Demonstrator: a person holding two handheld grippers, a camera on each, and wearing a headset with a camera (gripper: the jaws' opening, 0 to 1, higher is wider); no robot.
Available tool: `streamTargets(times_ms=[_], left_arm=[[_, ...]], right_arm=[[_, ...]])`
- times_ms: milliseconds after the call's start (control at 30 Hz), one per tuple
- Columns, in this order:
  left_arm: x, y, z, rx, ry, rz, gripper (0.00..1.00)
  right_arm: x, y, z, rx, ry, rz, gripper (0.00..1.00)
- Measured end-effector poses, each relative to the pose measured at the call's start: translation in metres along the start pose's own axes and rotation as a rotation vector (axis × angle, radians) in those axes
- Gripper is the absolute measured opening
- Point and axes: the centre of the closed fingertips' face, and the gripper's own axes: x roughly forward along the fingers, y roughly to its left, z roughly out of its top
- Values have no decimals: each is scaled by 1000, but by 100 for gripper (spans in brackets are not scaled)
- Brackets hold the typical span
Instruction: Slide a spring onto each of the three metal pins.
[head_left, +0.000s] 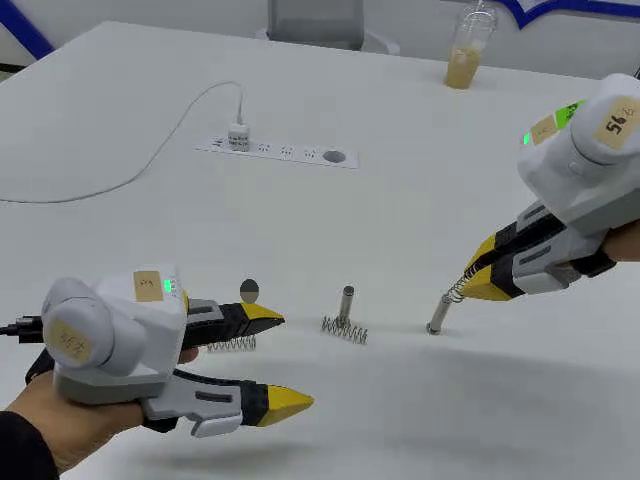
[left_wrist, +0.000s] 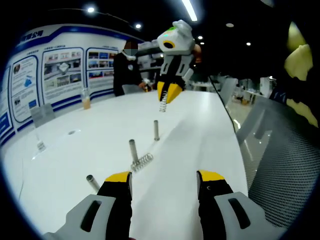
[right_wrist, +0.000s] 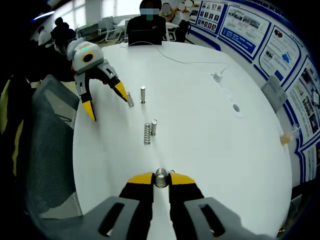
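Three metal pins stand on the white table (head_left: 400, 200): the left pin (head_left: 249, 291), the middle pin (head_left: 347, 303) and the right pin (head_left: 438, 315). One spring (head_left: 232, 344) lies by the left pin, another spring (head_left: 344, 330) at the foot of the middle pin. My right gripper (head_left: 475, 285) is shut on a third spring (head_left: 458, 290), whose lower end hangs at the right pin's top. That held spring (right_wrist: 160, 178) sits between the yellow tips. My left gripper (head_left: 285, 360) is open with nothing in it, near the left pin (left_wrist: 93, 182).
A white power strip (head_left: 280, 152) with a plugged cable lies at the back. A plastic cup with a drink (head_left: 468, 50) stands far right, and a chair (head_left: 315, 20) stands behind the table. A person (left_wrist: 125, 70) sits at the far side.
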Motion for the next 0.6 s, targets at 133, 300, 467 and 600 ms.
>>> streamTargets(times_ms=[133, 300, 467, 600], left_arm=[[-1, 0, -1, -7, -2, 5, 53], [-2, 0, -3, -14, -4, 10, 54], [-3, 1, -4, -22, -7, 15, 54], [-3, 2, -6, -26, -7, 16, 54]], right_arm=[[3, -6, -1, -4, 18, 1, 12], [11, -13, -6, -11, 57, 7, 12], [19, -17, -10, -7, 82, 23, 12], [23, -18, -13, -3, 97, 36, 12]])
